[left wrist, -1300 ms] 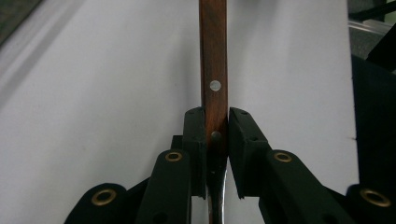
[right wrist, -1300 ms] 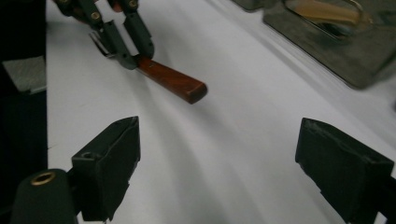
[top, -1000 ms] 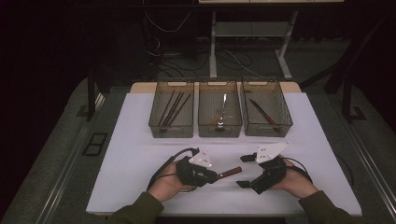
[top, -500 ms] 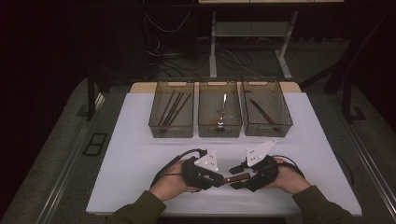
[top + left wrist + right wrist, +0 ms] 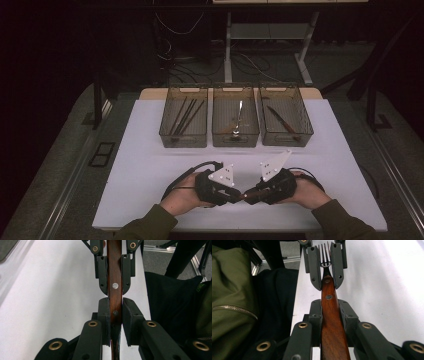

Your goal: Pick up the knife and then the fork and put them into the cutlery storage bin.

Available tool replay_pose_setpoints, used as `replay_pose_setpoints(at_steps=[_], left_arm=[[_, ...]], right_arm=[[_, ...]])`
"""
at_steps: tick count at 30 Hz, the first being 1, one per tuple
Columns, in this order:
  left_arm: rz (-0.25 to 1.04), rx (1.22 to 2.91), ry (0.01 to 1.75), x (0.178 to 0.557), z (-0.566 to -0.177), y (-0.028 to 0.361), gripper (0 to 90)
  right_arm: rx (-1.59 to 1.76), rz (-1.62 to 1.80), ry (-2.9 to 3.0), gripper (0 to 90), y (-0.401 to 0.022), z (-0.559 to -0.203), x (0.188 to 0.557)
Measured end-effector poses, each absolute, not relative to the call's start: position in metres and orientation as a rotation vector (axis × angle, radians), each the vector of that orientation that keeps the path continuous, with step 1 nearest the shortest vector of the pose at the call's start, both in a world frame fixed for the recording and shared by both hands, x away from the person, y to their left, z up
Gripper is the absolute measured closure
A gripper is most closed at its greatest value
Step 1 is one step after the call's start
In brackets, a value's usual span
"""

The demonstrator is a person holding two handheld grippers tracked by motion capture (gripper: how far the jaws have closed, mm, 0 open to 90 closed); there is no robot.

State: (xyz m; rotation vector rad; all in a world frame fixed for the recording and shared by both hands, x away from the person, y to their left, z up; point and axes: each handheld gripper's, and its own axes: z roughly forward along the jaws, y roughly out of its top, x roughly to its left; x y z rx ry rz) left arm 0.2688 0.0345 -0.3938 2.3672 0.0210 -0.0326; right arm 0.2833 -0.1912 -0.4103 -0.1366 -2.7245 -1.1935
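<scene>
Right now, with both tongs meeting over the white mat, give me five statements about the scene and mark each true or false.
1. Both tongs grip one wooden-handled fork. True: the left tongs and the right tongs each clamp its handle; the right tongs' jaws have just been closing onto it.
2. The fork lies in the middle bin. False: it is held above the white mat, in front of the bins.
3. Three clear bins stand in a row at the mat's far edge. True: left bin, middle bin, right bin.
4. All three bins are empty. False: each holds utensils.
5. The fork's handle is blue plastic. False: it is brown wood with rivets.
</scene>
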Motion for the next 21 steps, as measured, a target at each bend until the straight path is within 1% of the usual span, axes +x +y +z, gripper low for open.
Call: replay_pose_setpoints(at_steps=[9, 10, 12, 14, 15, 17, 21], left_arm=[[-0.038, 2.327, 0.029, 0.27, -0.395, 0.037, 75.6], [-0.037, 2.313, 0.043, 0.271, -0.395, 0.038, 70.1], [-0.029, 2.296, 0.074, 0.271, -0.394, 0.042, 65.0], [-0.012, 2.27, 0.107, 0.272, -0.393, 0.048, 56.8], [-0.002, 2.259, 0.129, 0.273, -0.393, 0.052, 55.6], [0.017, 2.232, 0.175, 0.274, -0.394, 0.062, 48.6], [0.082, 2.178, 0.279, 0.275, -0.4, 0.088, 38.6]], right_arm=[[-0.199, -1.188, -2.691, 76.0, -0.192, -0.408, 0.283], [-0.194, -1.19, -2.695, 76.0, -0.193, -0.409, 0.284], [-0.21, -1.194, -2.703, 76.0, -0.195, -0.409, 0.286], [-0.247, -1.204, -2.684, 75.9, -0.197, -0.409, 0.286], [-0.253, -1.205, -2.692, 75.9, -0.198, -0.409, 0.287], [-0.263, -1.214, -2.706, 75.9, -0.202, -0.41, 0.289], [-0.335, -1.234, -2.706, 75.9, -0.211, -0.409, 0.292]])
